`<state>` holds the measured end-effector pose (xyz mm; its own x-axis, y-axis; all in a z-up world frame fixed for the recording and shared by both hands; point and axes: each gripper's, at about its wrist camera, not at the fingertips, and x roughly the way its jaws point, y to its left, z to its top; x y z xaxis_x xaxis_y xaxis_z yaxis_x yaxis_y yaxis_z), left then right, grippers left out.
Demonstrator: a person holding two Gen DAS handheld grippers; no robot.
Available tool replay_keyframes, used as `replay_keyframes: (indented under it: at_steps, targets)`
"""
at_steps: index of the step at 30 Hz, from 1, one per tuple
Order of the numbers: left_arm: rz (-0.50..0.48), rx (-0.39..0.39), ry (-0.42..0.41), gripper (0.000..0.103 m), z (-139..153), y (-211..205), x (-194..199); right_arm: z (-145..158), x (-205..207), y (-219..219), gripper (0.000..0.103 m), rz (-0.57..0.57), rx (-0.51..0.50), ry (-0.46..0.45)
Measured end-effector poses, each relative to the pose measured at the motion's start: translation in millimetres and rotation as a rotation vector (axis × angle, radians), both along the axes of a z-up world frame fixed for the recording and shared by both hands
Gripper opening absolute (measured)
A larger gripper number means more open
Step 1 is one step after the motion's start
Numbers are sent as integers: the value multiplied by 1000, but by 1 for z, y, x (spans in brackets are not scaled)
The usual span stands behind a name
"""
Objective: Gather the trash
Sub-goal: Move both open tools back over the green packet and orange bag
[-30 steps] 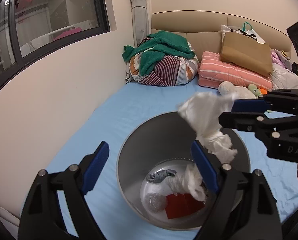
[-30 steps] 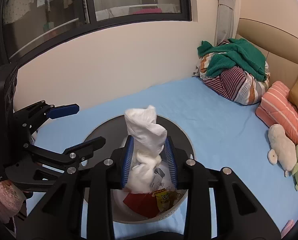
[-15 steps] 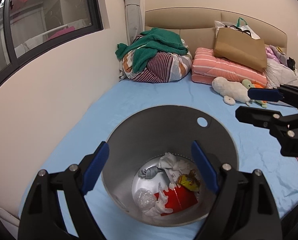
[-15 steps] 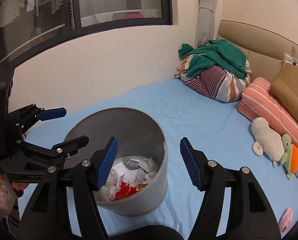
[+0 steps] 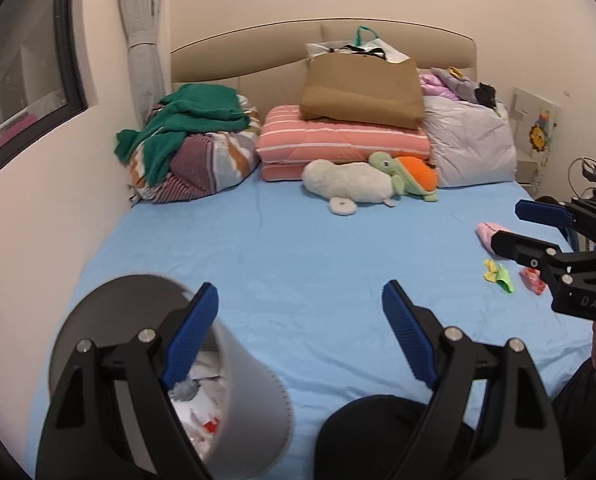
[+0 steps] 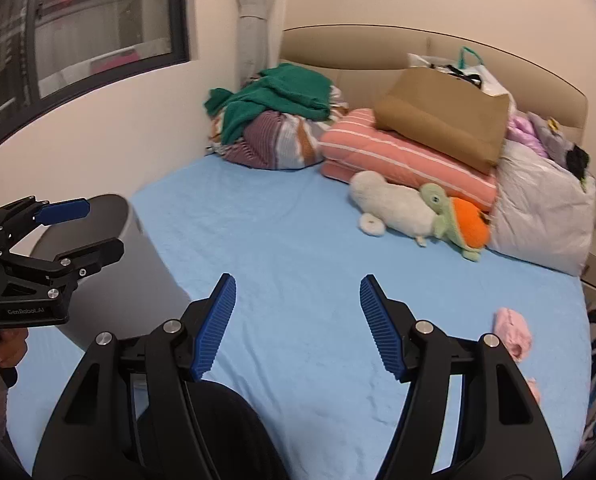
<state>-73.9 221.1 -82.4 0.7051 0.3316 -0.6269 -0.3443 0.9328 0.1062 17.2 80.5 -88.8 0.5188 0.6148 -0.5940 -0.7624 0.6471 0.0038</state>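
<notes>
A grey metal trash bin [image 5: 254, 392] stands on the blue bed sheet at lower left, with white paper and other trash inside; it also shows in the right wrist view [image 6: 134, 264]. My left gripper [image 5: 300, 332] is open and empty, its left finger over the bin's rim. My right gripper [image 6: 294, 320] is open and empty above the sheet; it also shows in the left wrist view [image 5: 522, 228]. A yellow-green wrapper [image 5: 498, 276], a red wrapper [image 5: 532, 280] and a pink crumpled piece [image 6: 512, 332] lie on the sheet at right.
At the bed's head lie a striped bundle with a green towel [image 5: 186, 152], a pink striped pillow [image 5: 338, 144], a brown bag [image 5: 362, 88], plush toys [image 5: 350, 184] and a white pillow [image 5: 470, 148]. A wall with a window runs along the left.
My right gripper opened and dropped the white tissue wad into the bin. Both grippers then swung right, away from the bin, toward the open sheet.
</notes>
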Motion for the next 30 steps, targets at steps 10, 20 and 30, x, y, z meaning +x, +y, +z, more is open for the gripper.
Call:
replay_keyframes:
  at_steps: [10,20,30]
  targets:
    - [-271,-23,34,84,-27,-113,93,-26,59,-160,62,-373,-17,-1]
    - [-438,-95,120,84,-80,-210,176,-82,109,-260,62,-566,-51,75]
    - [-493,-133,224,84,-151,-263,250,-143,172,-299,62,-620,-113,146]
